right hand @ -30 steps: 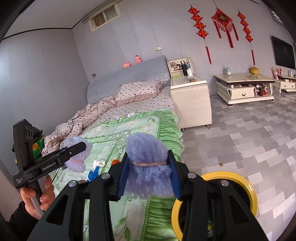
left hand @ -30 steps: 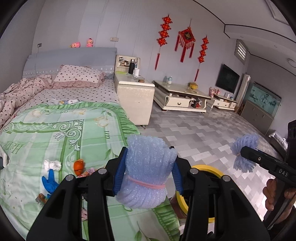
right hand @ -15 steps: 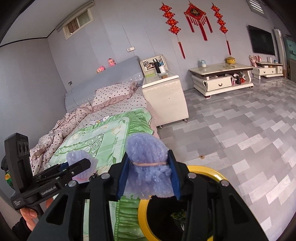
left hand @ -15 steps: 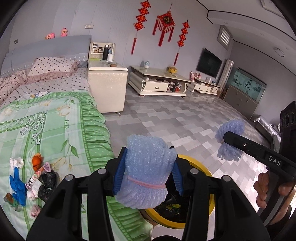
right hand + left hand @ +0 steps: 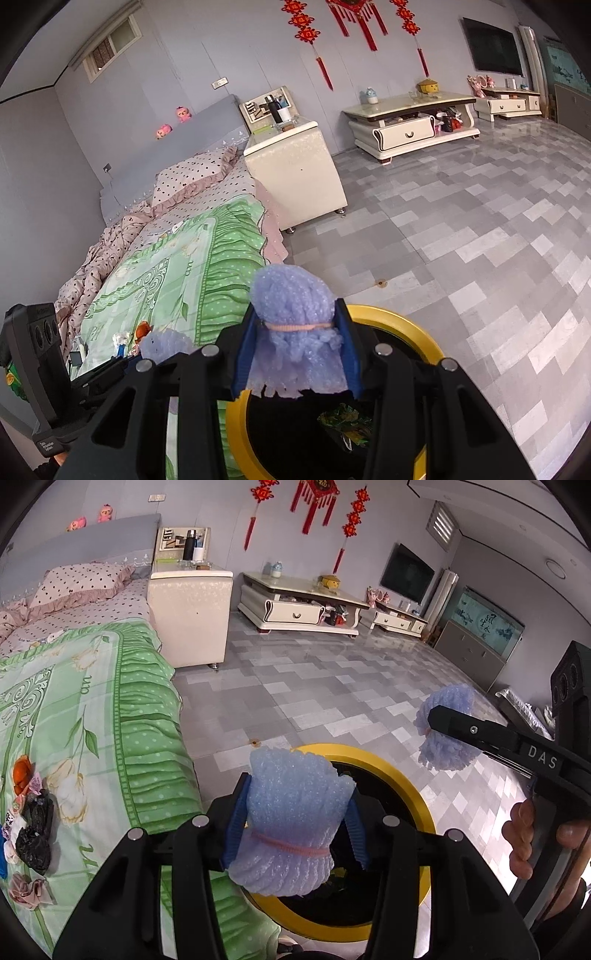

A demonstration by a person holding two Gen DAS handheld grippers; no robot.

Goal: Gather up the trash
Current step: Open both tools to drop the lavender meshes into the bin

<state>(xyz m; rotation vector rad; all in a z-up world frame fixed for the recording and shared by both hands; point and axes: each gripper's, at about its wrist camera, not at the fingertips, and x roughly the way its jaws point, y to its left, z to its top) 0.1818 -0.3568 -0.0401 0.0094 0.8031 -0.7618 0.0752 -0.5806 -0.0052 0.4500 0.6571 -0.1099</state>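
Far left on the green bedspread (image 5: 92,709), near its left edge: a loose heap of trash (image 5: 29,812) — an orange scrap, black crumpled bags, a pinkish wad — lying together, well back from the frilled edge. Further along, beside that frilled edge on the grey tiled floor (image 5: 314,698), a bin with a yellow rim (image 5: 402,775), dark inside, with a colourful wrapper (image 5: 347,421) lying in it. Above the bin's near-left rim, the left gripper (image 5: 295,827), fingers closed to the width of a pale blue foam bundle (image 5: 295,823) and pressing it from both sides; bundle cinched by a pink band, upright between the blue pads (image 5: 236,823). To the right, over the floor just past the bin's right rim, the right gripper (image 5: 448,727), seen side-on, clamped on a second lilac-blue foam bundle (image 5: 445,731), likewise tied with a pink band; a hand (image 5: 535,834) wrapped round its handle at the right edge. From the right wrist camera, same grip confirmed: fingers (image 5: 243,354) narrowed onto the bundle, bin mouth directly below. Beyond, against the back wall, a cream bedside cabinet (image 5: 188,613) touching the bed's side, then a low cream TV stand (image 5: 295,605) standing apart on the floor.
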